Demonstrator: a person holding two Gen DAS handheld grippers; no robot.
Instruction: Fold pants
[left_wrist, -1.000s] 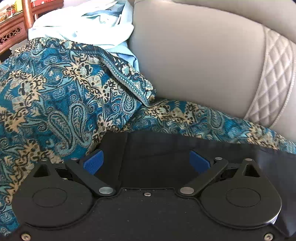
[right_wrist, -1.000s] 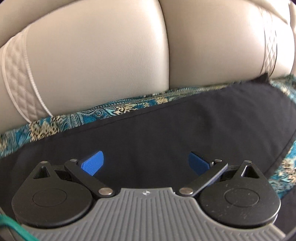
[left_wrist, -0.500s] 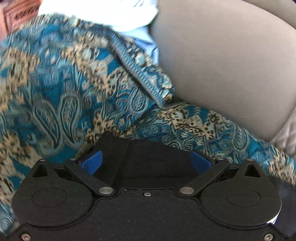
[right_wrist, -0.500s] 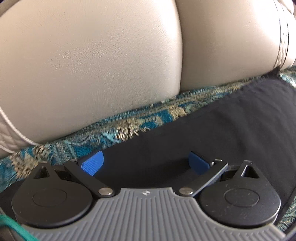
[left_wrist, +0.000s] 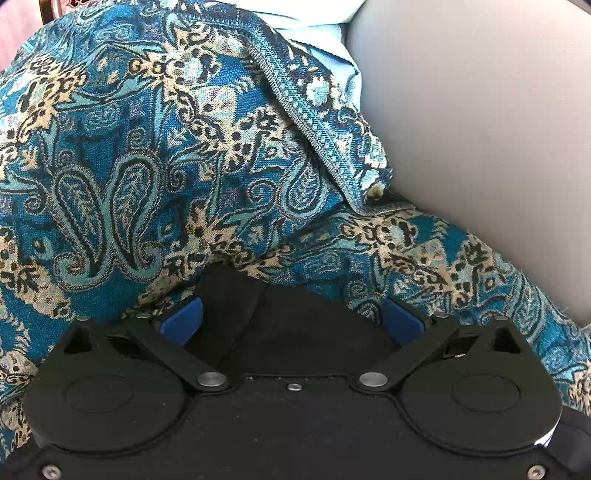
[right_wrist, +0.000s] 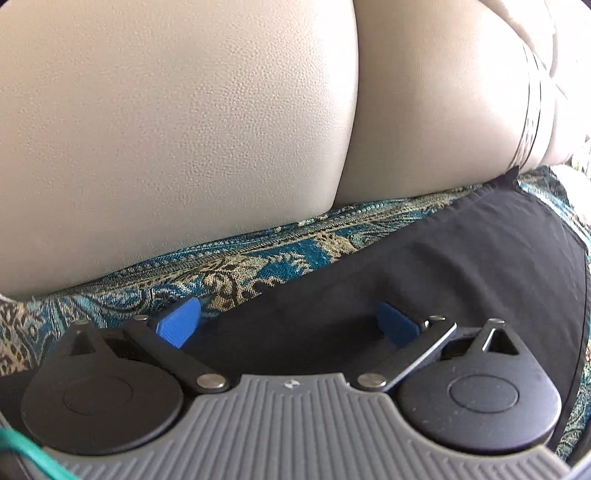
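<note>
Left claw (left_wrist: 291, 319): blue fingers (left_wrist: 183, 320) spread wide apart, gripping nothing — black fabric lies between and under them.
Right claw (right_wrist: 290, 323): fingers (right_wrist: 179, 323) likewise wide apart, nothing clamped; the left tip sits over the patterned throw's edge, the right tip over black fabric.
Black pants (right_wrist: 461, 277): laid flat on the sofa seat. In the right wrist view a long hemmed edge runs diagonally up toward the right, near the base of the backrest. In the left wrist view only a small dark corner (left_wrist: 295, 314) shows, directly ahead of the claw.
Paisley throw (left_wrist: 147, 166): teal, tan and black weave — covers the seat under the pants and bunches up on the left, with a ribbed border folded over the mound.
Sofa backrest (right_wrist: 184, 129): beige leather, two cushions meeting at a seam, with a quilted strip at far right.
Pale blue garment (left_wrist: 325, 33): behind the throw's mound, against the backrest.
Green cable (right_wrist: 26, 452): lower left corner of the right wrist view.
</note>
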